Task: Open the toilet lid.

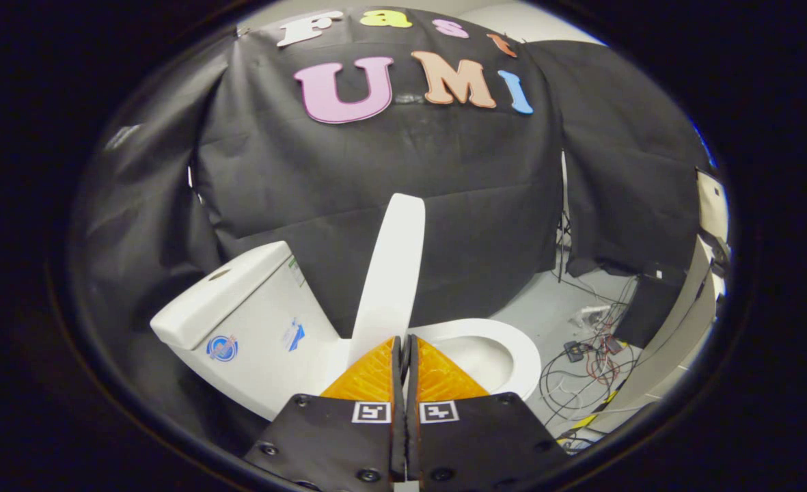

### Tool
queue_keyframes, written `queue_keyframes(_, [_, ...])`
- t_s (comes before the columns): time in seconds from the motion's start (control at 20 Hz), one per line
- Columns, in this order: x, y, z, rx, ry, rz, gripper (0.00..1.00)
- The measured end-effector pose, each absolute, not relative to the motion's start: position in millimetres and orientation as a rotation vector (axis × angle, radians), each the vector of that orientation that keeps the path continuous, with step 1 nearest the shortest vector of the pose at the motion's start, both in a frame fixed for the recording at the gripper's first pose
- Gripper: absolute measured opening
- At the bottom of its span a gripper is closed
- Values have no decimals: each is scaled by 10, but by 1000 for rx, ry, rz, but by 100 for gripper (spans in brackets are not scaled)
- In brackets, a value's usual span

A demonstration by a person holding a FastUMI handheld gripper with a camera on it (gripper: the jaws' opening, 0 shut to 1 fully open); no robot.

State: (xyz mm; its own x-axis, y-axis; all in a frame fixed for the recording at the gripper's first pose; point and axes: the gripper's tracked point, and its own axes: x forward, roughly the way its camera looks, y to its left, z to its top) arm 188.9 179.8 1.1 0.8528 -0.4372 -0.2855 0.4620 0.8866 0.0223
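Observation:
A white toilet stands ahead, with its tank to the left and its seat ring and bowl to the right of my fingers. The white lid is raised almost upright and I see it edge-on, rising from just beyond my fingertips. My gripper is shut, the two fingers pressed together with only a thin slit between them and nothing in it. The lid's lower end is hidden behind the left finger; I cannot tell whether the tips touch it.
Black cloth walls close in behind and left of the toilet. On the grey floor to the right lie tangled cables, a black box and a pale leaning panel.

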Motion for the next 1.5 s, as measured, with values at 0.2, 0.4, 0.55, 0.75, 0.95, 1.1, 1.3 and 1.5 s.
queue_keyframes(0.2, [1923, 1900, 38, 66, 267, -453, 1])
queue_keyframes(0.4, [1965, 2005, 72, 52, 257, -433, 1])
queue_keyframes(0.55, [1991, 2077, 95, 43, 249, -416, 1])
queue_keyframes(0.75, [2045, 2172, 151, 30, 238, -404, 1])
queue_keyframes(0.95, [2118, 2341, 173, 9, 230, -390, 1])
queue_keyframes(1.1, [2168, 2442, 190, -8, 230, -379, 1])
queue_keyframes(1.3, [2242, 2565, 199, -36, 220, -351, 1])
queue_keyframes(1.5, [2284, 2659, 179, -35, 207, -335, 1])
